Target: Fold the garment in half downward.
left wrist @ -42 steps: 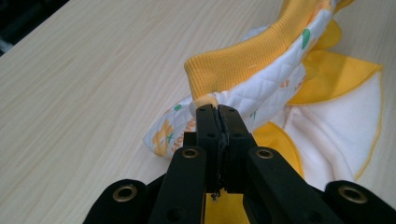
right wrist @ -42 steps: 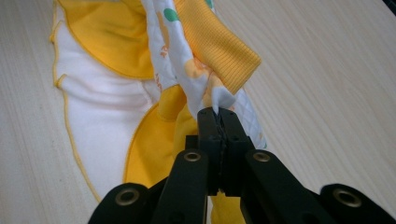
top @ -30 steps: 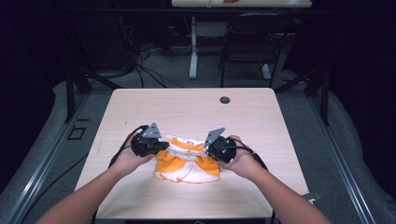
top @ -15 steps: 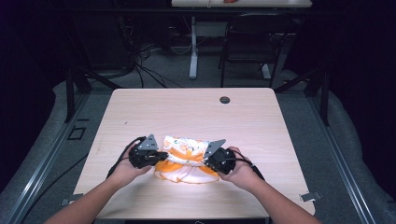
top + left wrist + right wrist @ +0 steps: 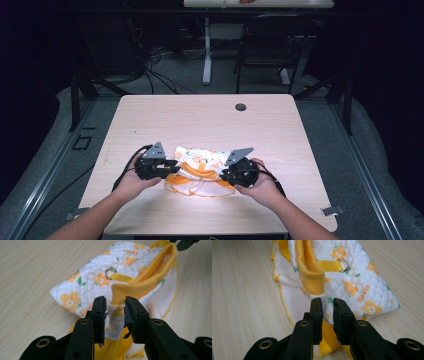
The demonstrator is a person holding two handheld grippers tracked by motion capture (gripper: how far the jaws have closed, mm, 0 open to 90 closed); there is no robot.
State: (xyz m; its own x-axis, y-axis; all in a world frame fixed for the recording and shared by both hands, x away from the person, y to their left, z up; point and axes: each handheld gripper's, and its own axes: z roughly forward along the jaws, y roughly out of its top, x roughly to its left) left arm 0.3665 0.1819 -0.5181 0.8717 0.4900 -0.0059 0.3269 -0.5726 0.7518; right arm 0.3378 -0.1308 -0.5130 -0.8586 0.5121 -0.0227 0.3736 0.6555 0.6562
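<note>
On the near half of the table (image 5: 210, 120), seen from the high view, a small white and orange-yellow garment (image 5: 200, 172) lies bunched between two hands. The left gripper (image 5: 172, 164) meets its left end and the right gripper (image 5: 226, 175) its right end, each held low over the wood. A dark round grommet (image 5: 241, 107) sits near the table's far edge, well apart from the cloth.

From the left gripper view, the left gripper (image 5: 115, 311) has its jaws partly spread with a fold of white quilted fabric between them; whether the pads truly press it I cannot tell. Beyond lies the garment (image 5: 100, 280), flower-printed, with a ribbed yellow band (image 5: 140, 282) and a metal ring (image 5: 110, 273) on a yellow strap.

From the right gripper view, the right gripper (image 5: 327, 312) shows its jaws drawn close, a narrow gap left, with the garment's (image 5: 362, 287) edge between them; a firm pinch cannot be told. The band (image 5: 310, 272) and ring (image 5: 343, 264) lie just beyond.
</note>
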